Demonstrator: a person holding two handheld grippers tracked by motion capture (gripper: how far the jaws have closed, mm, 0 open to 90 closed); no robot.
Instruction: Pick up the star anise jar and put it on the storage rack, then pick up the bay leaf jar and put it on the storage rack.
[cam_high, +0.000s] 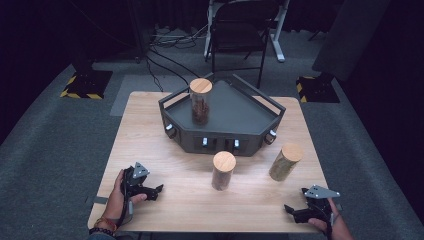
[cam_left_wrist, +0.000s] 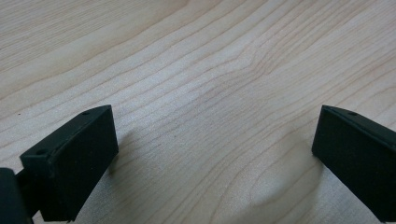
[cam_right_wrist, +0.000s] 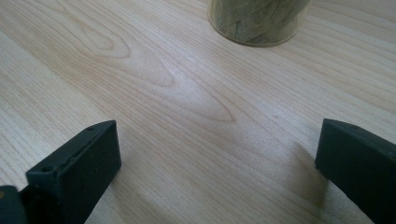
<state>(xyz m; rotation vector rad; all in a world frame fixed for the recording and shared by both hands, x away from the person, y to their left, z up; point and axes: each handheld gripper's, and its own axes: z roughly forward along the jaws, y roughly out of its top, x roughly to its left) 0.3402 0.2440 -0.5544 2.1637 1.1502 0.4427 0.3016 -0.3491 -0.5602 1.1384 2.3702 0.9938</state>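
Both grippers' jaws gape wide, empty; right gripper (cam_right_wrist: 217, 172) faces a jar (cam_right_wrist: 258, 21) cut off above its base.

High view looks fwd and down over the whole wooden table (cam_high: 165, 150) from above its near edge, while both gripper views sit low and close over the same tabletop, right one facing the leaf-filled jar (cam_right_wrist: 258, 21).

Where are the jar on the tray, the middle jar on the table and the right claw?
Jar on the tray (cam_high: 200, 102), high view: on its glass side, below the wooden lid.
Middle jar (cam_high: 224, 162), high view: on its wooden lid.
Right claw (cam_high: 292, 210), high view: midway between its two black tips.
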